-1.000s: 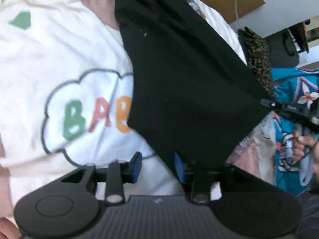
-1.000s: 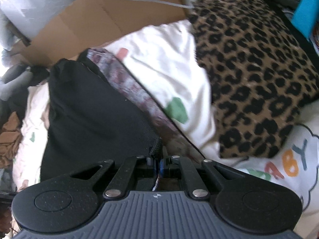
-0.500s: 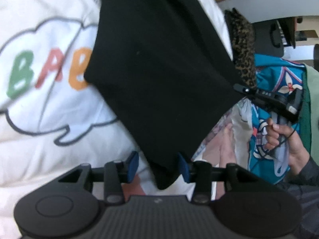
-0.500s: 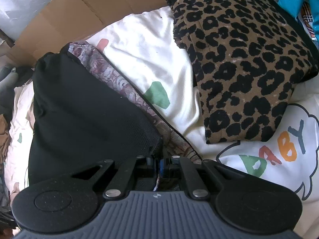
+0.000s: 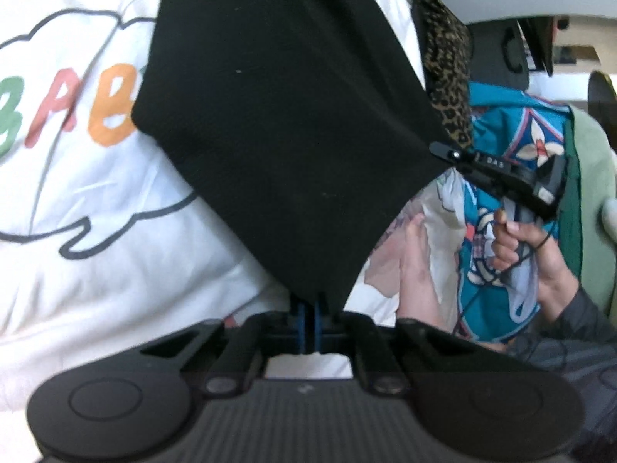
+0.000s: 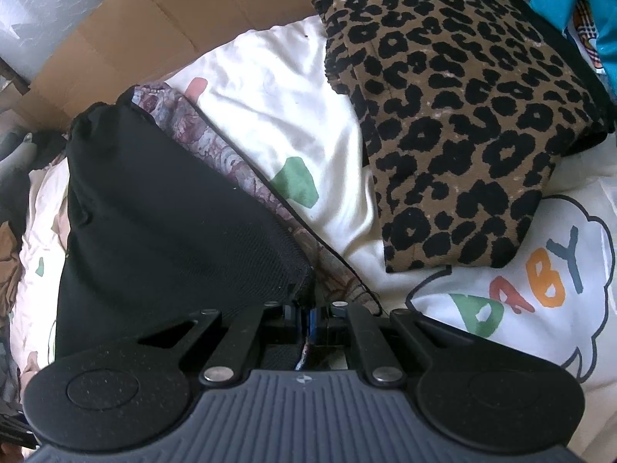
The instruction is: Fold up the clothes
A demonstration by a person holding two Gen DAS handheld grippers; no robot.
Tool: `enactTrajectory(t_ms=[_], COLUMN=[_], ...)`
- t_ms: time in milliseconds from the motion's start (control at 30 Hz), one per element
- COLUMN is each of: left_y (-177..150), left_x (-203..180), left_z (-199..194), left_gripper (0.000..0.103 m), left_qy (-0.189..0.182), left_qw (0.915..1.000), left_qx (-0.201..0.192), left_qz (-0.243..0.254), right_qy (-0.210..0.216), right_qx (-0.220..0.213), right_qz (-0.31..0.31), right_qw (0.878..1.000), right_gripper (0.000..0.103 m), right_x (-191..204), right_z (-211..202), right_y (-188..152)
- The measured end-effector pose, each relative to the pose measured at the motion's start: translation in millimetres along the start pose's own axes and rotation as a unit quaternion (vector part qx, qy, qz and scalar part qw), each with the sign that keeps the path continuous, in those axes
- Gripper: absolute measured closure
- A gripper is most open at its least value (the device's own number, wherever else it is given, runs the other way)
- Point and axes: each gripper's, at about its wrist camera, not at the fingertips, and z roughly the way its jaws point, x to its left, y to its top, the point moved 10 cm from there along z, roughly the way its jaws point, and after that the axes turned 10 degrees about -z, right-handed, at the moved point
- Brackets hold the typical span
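The left gripper (image 5: pixel 308 310) pinches the bottom corner of the black cloth (image 5: pixel 285 123); the right gripper (image 6: pixel 308 314) pinches another corner. The cloth is plain and stretched above the white "BABY" blanket (image 6: pixel 520 301). One black cloth, one leopard-print cloth (image 6: pixel 455 115) — folded, on the blanket.

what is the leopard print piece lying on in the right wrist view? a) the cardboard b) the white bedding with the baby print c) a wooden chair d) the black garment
b: the folded leopard print piece lies on the white bedding, just above the coloured BABY lettering, apart from the black garment and the cardboard.
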Motion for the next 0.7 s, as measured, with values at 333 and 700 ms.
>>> enactTrajectory(t_ms=[333, 700], left_y=[0, 1], left_x=[-4, -4], left_z=[21, 26], left_gripper=[0.098, 0.095], left_qy=[0.038, 0.042], left_qw=[0.9985, 0.9982], left_qx=[0.013, 0.021], left_qz=[0.036, 0.039], right_qy=[-0.016, -0.036], right_qx=[0.007, -0.018], right_qz=[0.004, 0.004], right_qw=[1.0, 0.999], right_gripper=[0.094, 0.064], right_x=[-15, -24], right_z=[13, -5], right_y=[-7, -3])
